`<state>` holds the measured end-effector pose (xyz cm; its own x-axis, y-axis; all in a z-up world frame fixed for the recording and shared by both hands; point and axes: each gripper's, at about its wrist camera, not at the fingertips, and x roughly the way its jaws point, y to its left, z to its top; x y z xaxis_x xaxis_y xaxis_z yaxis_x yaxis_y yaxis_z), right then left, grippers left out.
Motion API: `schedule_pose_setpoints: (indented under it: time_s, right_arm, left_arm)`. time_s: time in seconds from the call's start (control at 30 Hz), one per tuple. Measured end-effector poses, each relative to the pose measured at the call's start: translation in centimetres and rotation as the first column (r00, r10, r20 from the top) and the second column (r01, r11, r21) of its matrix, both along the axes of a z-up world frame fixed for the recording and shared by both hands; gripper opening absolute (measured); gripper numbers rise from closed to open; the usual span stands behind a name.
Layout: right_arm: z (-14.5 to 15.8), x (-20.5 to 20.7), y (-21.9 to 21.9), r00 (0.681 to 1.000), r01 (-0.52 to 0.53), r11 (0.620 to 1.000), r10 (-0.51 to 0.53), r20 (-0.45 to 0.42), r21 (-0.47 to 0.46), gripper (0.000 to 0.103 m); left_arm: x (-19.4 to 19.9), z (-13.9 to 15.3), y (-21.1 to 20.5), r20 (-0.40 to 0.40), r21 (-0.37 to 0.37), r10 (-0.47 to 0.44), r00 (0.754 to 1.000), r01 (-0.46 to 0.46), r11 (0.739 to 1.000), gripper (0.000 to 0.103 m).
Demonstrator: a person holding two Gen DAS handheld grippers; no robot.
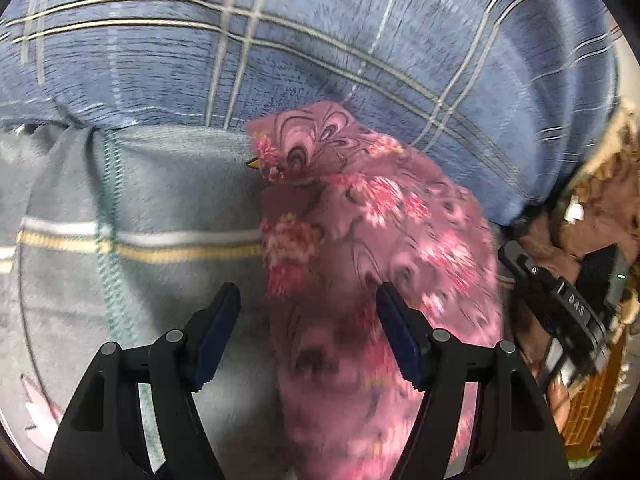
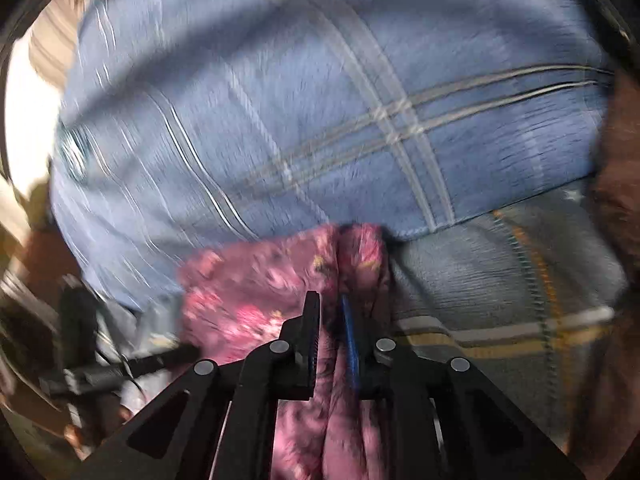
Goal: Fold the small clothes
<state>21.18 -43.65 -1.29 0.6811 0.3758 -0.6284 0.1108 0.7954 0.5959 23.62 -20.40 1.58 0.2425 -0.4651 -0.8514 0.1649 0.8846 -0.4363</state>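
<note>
A small pink floral garment [image 1: 360, 240] hangs bunched over the grey striped blanket [image 1: 160, 200]. My left gripper [image 1: 308, 300] is open, its right finger [image 1: 400, 340] against the cloth's lower part, its left finger over the blanket. In the right wrist view the same pink garment [image 2: 248, 288] is pinched between the fingers of my right gripper [image 2: 332, 304], which is shut on a fold of it. The right gripper's body [image 1: 568, 312] shows at the right edge of the left wrist view. Both views are motion-blurred.
A large blue plaid cushion [image 1: 320, 40] rises behind the garment; it also fills the right wrist view [image 2: 320, 100]. Brown patterned fabric [image 1: 600, 200] lies at the far right. The left gripper's body [image 2: 92, 360] shows at the lower left of the right wrist view.
</note>
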Motion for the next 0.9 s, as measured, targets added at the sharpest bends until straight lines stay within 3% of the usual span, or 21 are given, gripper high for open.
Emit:
schedule_pose_setpoints:
  time_s: [0.1,0.23,0.37,0.43,0.53,0.63,0.7,0.77,0.9]
  right_arm:
    - [-0.1,-1.7,-1.6,1.0,-0.011,0.996,0.011,0.005,0.084,0.045]
    - [-1.4,-3.0,-1.4,0.998,-0.047,0.995,0.05,-0.028,0.092,0.046]
    - [-2.9,-3.1,-1.7,0.995,-0.049,0.99,0.059,-0.075,0.135,0.051]
    - [-2.9,-3.2,-1.3,0.995,-0.084,0.982,0.093,-0.047,0.172,0.051]
    - [-2.2,-2.9,0.1,0.992,-0.128,0.977,0.129,0.008,0.169,0.062]
    - [-2.6,-1.9,1.9,0.986,-0.159,0.984,0.162,-0.031,0.084,0.055]
    - [-1.9,-1.8,3.1,0.987,-0.157,0.987,0.156,-0.033,-0.042,0.033]
    - [-0.8,-1.8,4.5,0.987,-0.162,0.973,0.16,-0.026,-0.164,0.025]
    - [2.1,-2.8,7.1,0.987,-0.147,0.928,0.162,0.015,-0.342,0.021]
  left_arm:
    - [-1.5,-0.2,2.0,-0.044,-0.106,-0.003,0.999,-0.002,0.994,0.07]
    - [-2.3,-2.0,2.1,-0.137,-0.194,-0.008,0.991,-0.019,0.981,0.07]
    - [-2.6,-2.1,1.2,-0.16,-0.207,-0.018,0.987,-0.016,0.978,0.071]
    - [-2.5,-2.0,0.6,-0.16,-0.2,-0.02,0.987,-0.012,0.98,0.077]
    - [-2.0,-2.2,-0.5,-0.167,-0.193,-0.014,0.986,-0.019,0.981,0.08]
    - [-2.0,-2.3,-1.0,-0.15,-0.19,0.018,0.988,-0.046,0.981,0.079]
    - [-2.3,-1.9,-1.0,-0.113,-0.138,0.043,0.993,-0.058,0.989,0.05]
    - [-2.7,-1.2,-1.3,-0.081,-0.109,0.039,0.996,-0.048,0.993,0.033]
    - [-4.0,1.1,-1.8,-0.016,-0.089,0.02,1.0,-0.021,0.996,0.027]
